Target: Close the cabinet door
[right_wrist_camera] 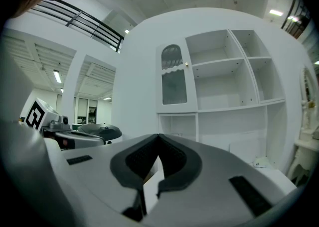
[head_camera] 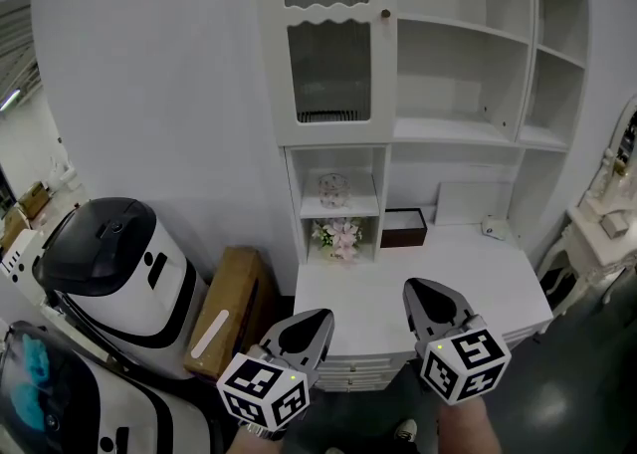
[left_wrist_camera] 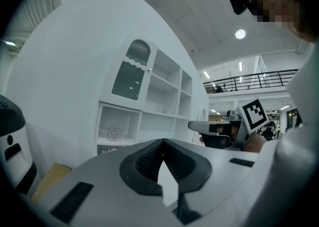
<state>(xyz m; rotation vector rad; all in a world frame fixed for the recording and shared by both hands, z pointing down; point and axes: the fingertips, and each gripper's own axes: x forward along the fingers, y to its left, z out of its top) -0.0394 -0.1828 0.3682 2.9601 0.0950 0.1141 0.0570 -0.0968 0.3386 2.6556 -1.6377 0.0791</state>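
left gripper [head_camera: 311, 323]: jaws pressing together, gripping nothing | right gripper [head_camera: 418, 293]: jaws pressing together, gripping nothing | glass cabinet door [head_camera: 328, 54]: sitting flush against the white cabinet [head_camera: 458, 128]

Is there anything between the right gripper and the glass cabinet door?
Nothing visible. The right gripper, shut, hangs over the desk's front edge. The cabinet door is higher up, beyond the desktop. The dark box and the flowers stand lower down.

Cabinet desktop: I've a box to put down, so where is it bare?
The desktop is bare across its middle and front. Its back is crowded: flowers, brown box, white panel, small white gadget.
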